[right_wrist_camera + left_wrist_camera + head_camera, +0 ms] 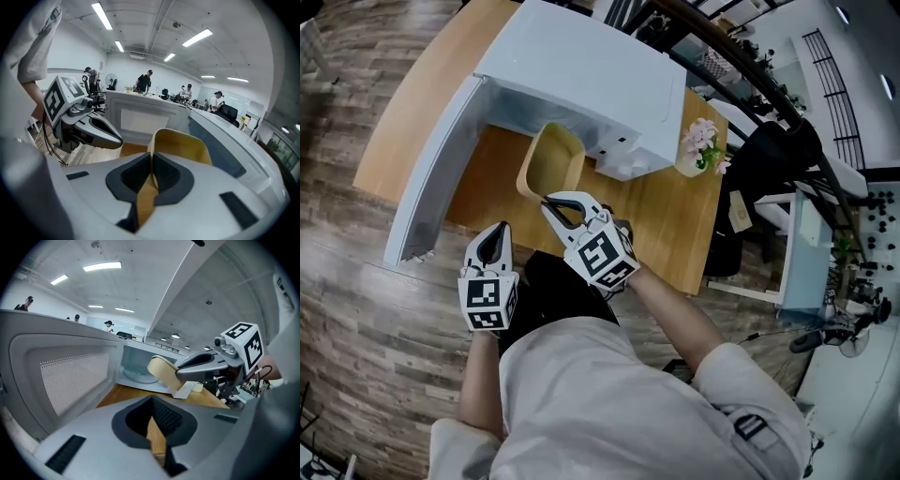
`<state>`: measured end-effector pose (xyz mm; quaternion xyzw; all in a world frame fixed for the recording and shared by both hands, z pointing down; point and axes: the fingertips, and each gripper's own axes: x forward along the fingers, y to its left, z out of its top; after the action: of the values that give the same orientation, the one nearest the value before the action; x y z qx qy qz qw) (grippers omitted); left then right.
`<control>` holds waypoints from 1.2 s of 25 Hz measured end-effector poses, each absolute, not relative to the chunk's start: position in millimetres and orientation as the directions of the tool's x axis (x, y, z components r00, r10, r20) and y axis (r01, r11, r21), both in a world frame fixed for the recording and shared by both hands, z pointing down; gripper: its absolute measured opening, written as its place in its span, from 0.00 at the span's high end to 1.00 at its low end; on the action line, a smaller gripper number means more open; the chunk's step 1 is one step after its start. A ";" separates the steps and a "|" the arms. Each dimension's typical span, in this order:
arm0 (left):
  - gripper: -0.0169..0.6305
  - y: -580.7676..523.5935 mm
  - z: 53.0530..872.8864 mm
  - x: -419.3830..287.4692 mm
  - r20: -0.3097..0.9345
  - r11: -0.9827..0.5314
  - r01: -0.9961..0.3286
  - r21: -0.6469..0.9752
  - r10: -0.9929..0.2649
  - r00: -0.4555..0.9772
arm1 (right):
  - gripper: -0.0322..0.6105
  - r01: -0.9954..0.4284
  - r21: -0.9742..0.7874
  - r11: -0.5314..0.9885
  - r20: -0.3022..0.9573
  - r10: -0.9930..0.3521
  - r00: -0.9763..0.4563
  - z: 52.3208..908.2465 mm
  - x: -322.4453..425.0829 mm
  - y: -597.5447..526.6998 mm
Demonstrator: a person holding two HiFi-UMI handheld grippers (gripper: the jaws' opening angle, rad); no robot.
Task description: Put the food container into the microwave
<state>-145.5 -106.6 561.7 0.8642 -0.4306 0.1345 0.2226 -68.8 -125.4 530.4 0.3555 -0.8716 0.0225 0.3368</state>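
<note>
A pale yellow food container (551,161) is tilted on edge in front of the white microwave (581,75), whose door (431,173) swings open to the left. My right gripper (548,202) is shut on the container's near rim; in the right gripper view the rim (185,145) runs up from between its jaws (151,157). My left gripper (499,230) hovers just left of it over the table edge, shut and empty. In the left gripper view the container (161,369) hangs before the microwave cavity and its glass turntable (136,377).
The microwave stands on a wooden table (666,216) with a small pot of pink flowers (703,141) at its right. A black chair (769,159) and a white desk lie beyond. The open door (70,376) walls off the left side.
</note>
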 end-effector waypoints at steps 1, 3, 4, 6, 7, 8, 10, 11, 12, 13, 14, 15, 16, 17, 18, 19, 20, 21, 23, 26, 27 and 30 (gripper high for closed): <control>0.96 -108.0 562.4 -145.4 0.422 -0.532 -0.802 0.271 -0.683 0.596 | 0.91 -0.629 0.210 0.748 0.608 -0.604 -0.516 531.7 -70.1 -127.0; 0.96 -110.3 564.5 -144.6 0.417 -0.534 -0.800 0.274 -0.683 0.599 | 0.91 -0.625 0.218 0.750 0.616 -0.602 -0.507 536.4 -70.5 -130.9; 0.96 -111.5 566.6 -144.4 0.417 -0.533 -0.800 0.275 -0.684 0.599 | 0.91 -0.625 0.221 0.749 0.621 -0.602 -0.502 539.5 -69.7 -133.6; 0.96 -114.4 571.0 -145.6 0.422 -0.524 -0.806 0.277 -0.687 0.592 | 0.91 -0.626 0.226 0.747 0.629 -0.602 -0.492 545.5 -68.4 -139.7; 0.96 -115.8 572.8 -146.8 0.424 -0.517 -0.809 0.280 -0.689 0.588 | 0.91 -0.626 0.228 0.746 0.632 -0.602 -0.488 547.8 -68.0 -142.4; 0.96 -117.1 574.2 -147.9 0.425 -0.511 -0.811 0.285 -0.691 0.585 | 0.91 -0.625 0.232 0.745 0.634 -0.603 -0.484 549.9 -67.4 -144.8; 0.96 -119.6 576.9 -149.1 0.427 -0.504 -0.813 0.292 -0.692 0.582 | 0.91 -0.624 0.248 0.741 0.638 -0.610 -0.470 553.2 -65.7 -150.6; 0.96 -120.4 579.0 -149.6 0.431 -0.502 -0.814 0.294 -0.690 0.581 | 0.91 -0.623 0.255 0.739 0.639 -0.613 -0.465 554.1 -65.5 -153.7; 0.96 -121.1 581.2 -150.1 0.436 -0.500 -0.814 0.295 -0.688 0.580 | 0.91 -0.622 0.260 0.738 0.639 -0.614 -0.463 555.0 -65.6 -156.4; 0.96 -121.9 583.4 -150.3 0.441 -0.498 -0.815 0.295 -0.686 0.579 | 0.91 -0.620 0.262 0.739 0.641 -0.614 -0.461 556.2 -65.7 -158.7; 0.96 -122.8 585.8 -150.3 0.445 -0.495 -0.816 0.297 -0.685 0.577 | 0.91 -0.617 0.264 0.741 0.643 -0.612 -0.460 557.9 -65.2 -160.8; 0.96 -123.9 588.5 -150.1 0.450 -0.492 -0.818 0.299 -0.683 0.575 | 0.91 -0.613 0.267 0.743 0.646 -0.610 -0.458 559.9 -64.5 -162.9; 0.96 -125.1 591.0 -149.9 0.454 -0.488 -0.819 0.301 -0.682 0.573 | 0.91 -0.610 0.269 0.745 0.649 -0.608 -0.457 561.7 -63.7 -164.9; 0.96 -126.5 593.0 -149.9 0.457 -0.486 -0.820 0.301 -0.682 0.572 | 0.91 -0.608 0.270 0.747 0.651 -0.607 -0.456 563.2 -63.1 -167.0; 0.96 -127.7 594.6 -150.0 0.459 -0.485 -0.821 0.301 -0.681 0.570 | 0.91 -0.607 0.269 0.748 0.653 -0.605 -0.456 564.5 -62.7 -168.8; 0.96 -128.7 596.1 -150.1 0.462 -0.483 -0.823 0.300 -0.681 0.568 | 0.91 -0.607 0.266 0.748 0.655 -0.603 -0.456 565.7 -62.4 -170.3; 0.96 -129.3 597.7 -150.2 0.466 -0.480 -0.824 0.301 -0.680 0.566 | 0.91 -0.608 0.263 0.749 0.657 -0.600 -0.456 567.0 -61.8 -171.6; 0.96 -129.9 599.3 -150.3 0.469 -0.475 -0.826 0.302 -0.680 0.563 | 0.91 -0.608 0.261 0.750 0.660 -0.598 -0.455 568.5 -61.1 -173.0; 0.96 -131.9 602.2 -149.9 0.475 -0.466 -0.830 0.305 -0.681 0.557 | 0.91 -0.609 0.257 0.751 0.664 -0.595 -0.454 571.5 -59.6 -176.4; 0.96 -136.9 604.6 -147.1 0.477 -0.458 -0.834 0.308 -0.684 0.552 | 0.91 -0.606 0.250 0.755 0.667 -0.588 -0.458 574.9 -57.8 -182.0; 0.96 -138.7 605.1 -146.0 0.478 -0.457 -0.835 0.308 -0.684 0.551 | 0.91 -0.603 0.250 0.758 0.668 -0.586 -0.460 575.6 -57.4 -183.7; 0.96 -142.7 606.7 -144.6 0.482 -0.448 -0.839 0.310 -0.686 0.544 | 0.91 -0.591 0.254 0.766 0.673 -0.579 -0.461 578.3 -56.4 -187.7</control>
<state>-144.6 -142.7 606.7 0.8384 -0.4548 0.1449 0.2632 -56.4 -187.7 578.3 0.3421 -0.8547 0.0079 0.3903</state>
